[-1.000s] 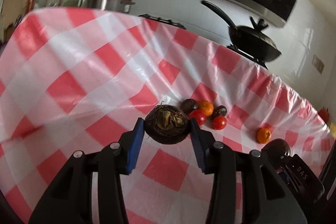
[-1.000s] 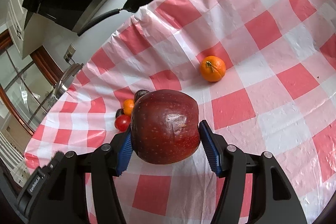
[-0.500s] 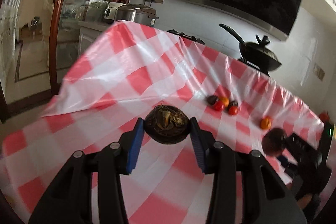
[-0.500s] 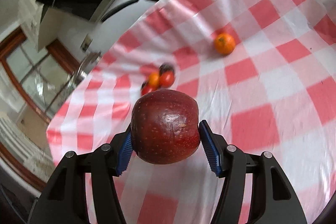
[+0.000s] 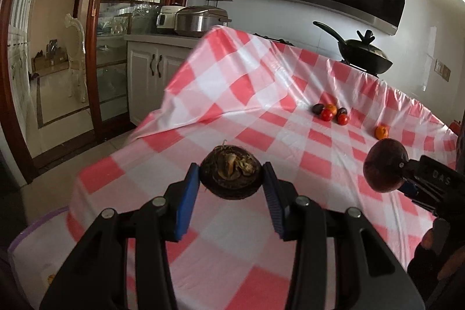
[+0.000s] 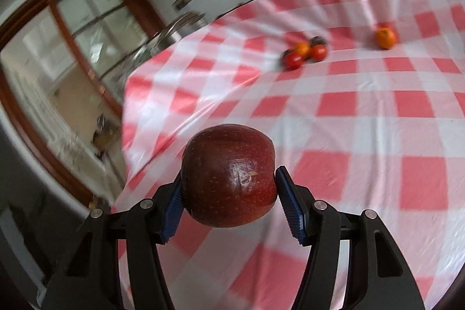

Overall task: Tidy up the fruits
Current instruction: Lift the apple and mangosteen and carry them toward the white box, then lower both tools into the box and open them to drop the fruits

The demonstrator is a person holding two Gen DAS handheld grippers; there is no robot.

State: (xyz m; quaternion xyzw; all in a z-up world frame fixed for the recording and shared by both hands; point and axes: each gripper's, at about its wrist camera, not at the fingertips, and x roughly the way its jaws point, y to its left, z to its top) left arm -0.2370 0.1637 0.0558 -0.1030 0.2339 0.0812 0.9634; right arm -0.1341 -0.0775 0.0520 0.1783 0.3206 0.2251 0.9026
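Observation:
My left gripper (image 5: pixel 231 185) is shut on a dark round mangosteen (image 5: pixel 231 175), held above the near corner of the red-and-white checked table (image 5: pixel 261 135). A dark red apple (image 6: pixel 229 175) sits between the blue pads of my right gripper (image 6: pixel 229 188), which is shut on it. In the left wrist view the same apple (image 5: pixel 385 164) and right gripper show at the right edge. Far across the cloth lies a cluster of small red, orange and dark fruits (image 5: pixel 331 112) (image 6: pixel 305 51). A lone orange (image 5: pixel 381 132) (image 6: pixel 385 37) rests to their right.
A black pan (image 5: pixel 363 51) stands at the table's far edge under a dark range hood. White cabinets with a metal cooker (image 5: pixel 200 19) are at the back left, beside a glass door. A pale container rim (image 5: pixel 32 240) shows at the bottom left, below the table corner.
Both grippers have pulled back from the fruit cluster toward the table's near corner, each keeping its fruit. The cluster and the orange now look small and far; floor and cabinets have come into view.

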